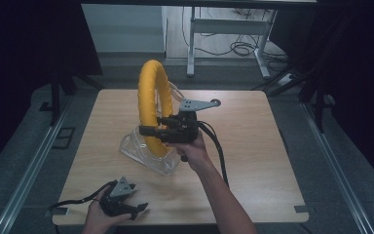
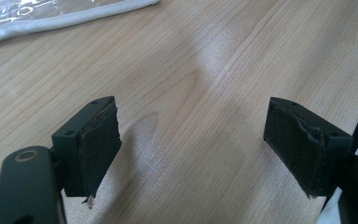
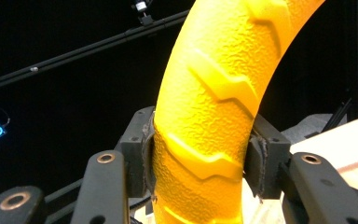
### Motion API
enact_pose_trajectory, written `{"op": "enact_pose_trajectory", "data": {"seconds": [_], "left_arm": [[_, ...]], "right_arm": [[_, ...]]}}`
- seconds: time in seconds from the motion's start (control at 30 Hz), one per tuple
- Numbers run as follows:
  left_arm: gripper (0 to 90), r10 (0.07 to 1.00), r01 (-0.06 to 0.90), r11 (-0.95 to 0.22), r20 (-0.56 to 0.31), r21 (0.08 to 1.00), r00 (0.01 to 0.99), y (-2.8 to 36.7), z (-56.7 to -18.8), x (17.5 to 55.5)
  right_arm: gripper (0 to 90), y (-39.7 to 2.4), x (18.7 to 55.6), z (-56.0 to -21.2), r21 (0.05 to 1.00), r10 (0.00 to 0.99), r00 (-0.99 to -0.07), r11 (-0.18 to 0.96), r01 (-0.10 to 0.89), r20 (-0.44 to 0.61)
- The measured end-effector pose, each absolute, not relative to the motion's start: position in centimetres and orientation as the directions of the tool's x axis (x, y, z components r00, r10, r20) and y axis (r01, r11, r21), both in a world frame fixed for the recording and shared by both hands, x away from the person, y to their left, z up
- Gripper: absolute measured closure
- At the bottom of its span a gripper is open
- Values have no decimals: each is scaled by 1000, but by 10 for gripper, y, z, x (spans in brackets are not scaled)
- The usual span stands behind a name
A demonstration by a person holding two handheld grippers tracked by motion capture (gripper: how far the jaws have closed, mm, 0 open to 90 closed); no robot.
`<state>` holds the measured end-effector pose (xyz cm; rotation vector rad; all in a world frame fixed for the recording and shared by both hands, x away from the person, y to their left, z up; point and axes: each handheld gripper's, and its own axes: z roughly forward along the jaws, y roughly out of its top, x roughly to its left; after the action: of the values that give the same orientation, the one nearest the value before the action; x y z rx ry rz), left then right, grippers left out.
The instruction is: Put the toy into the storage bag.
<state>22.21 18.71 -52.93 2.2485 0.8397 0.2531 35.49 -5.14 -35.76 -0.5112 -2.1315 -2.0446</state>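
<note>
Yellow rubber fills my right tongs [image 3: 204,163]: their pads clamp both flanks of a treaded yellow ring [image 1: 152,105], which stands upright with its lower arc inside a clear plastic bag [image 1: 143,148] on the wooden counter [image 1: 253,146]. My left tongs [image 2: 193,149] rest spread wide with bare wood between them, well apart from the ring, the bag's white edge beyond their tips.

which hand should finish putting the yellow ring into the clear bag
Right. The right gripper is shut on the yellow ring above the clear bag; the left gripper lies open near the table edge.
</note>
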Motion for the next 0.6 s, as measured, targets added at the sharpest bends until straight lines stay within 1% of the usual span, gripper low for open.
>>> {"op": "enact_pose_trajectory", "data": {"seconds": [0.6], "left_arm": [[183, 631, 492, -545, -55, 679, 774, 187, -529, 223]], "right_arm": [[500, -53, 367, -393, 912, 169, -903, 44, 408, 396]]}}
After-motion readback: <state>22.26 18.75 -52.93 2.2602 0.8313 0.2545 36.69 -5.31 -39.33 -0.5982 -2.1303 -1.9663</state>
